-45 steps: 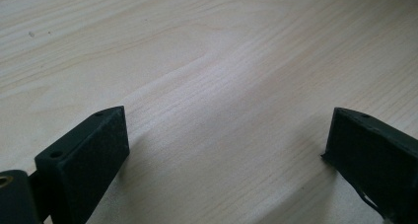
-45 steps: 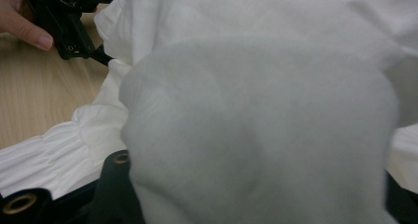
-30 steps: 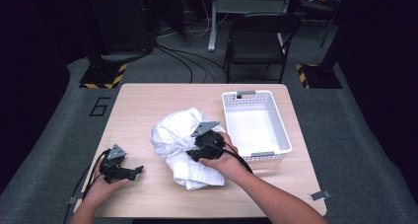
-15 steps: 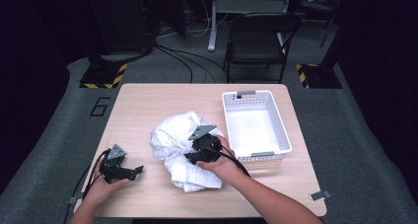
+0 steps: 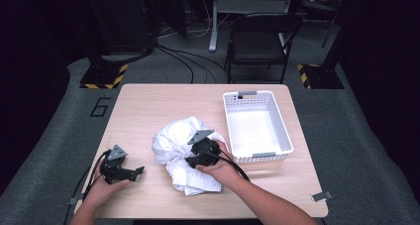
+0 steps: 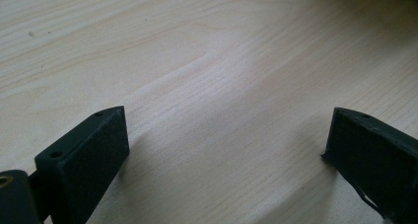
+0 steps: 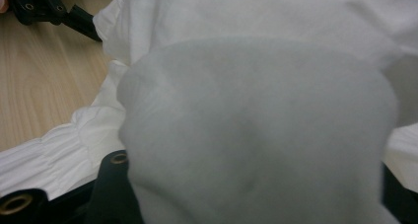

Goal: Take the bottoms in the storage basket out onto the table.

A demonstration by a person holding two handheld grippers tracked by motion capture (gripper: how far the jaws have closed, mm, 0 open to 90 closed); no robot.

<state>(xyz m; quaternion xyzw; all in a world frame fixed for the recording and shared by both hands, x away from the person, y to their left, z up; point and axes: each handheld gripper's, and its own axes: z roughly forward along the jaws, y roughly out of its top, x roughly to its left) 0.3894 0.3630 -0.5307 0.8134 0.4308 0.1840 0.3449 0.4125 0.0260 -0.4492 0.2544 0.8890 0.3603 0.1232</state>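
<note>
Cloth: crumpled white fabric cloth [image 5: 181, 153], bunched in a loose heap on the light wooden table [image 5: 163, 106], just beside the white slotted plastic basket [image 5: 257, 126] on that basket's left, apart from its wall.
Basket: rectangular, sits on the table's right part; inside bare white floor, nothing of the cloth in it.
Right gripper: black two-jaw tool [image 5: 194, 158] held in the person's right hand [image 5: 218, 166], pressed down into the cloth heap on the side nearest the basket; grey three-cornered plate on top, cable trailing back along the forearm.
Right jaws: drawn nearly together on a fold of the cloth. In the right gripper view a thick bulge of the white fabric [image 7: 256, 135] rises from between the jaws and hides their tips; black jaw bases show at bottom left and right. They have just eased open a little, the fabric still between them.
Left gripper: black two-jaw tool [image 5: 134, 171] held in the left hand [image 5: 106, 188], resting low on the table, well left of the basket and on the far side of the cloth from it, not touching the cloth.
Left jaws: wide apart in the left gripper view [image 6: 224, 150], bare wood grain between them, nothing held.
Cloth edge: a flat pleated hem of it lies on the table towards the person.
</note>
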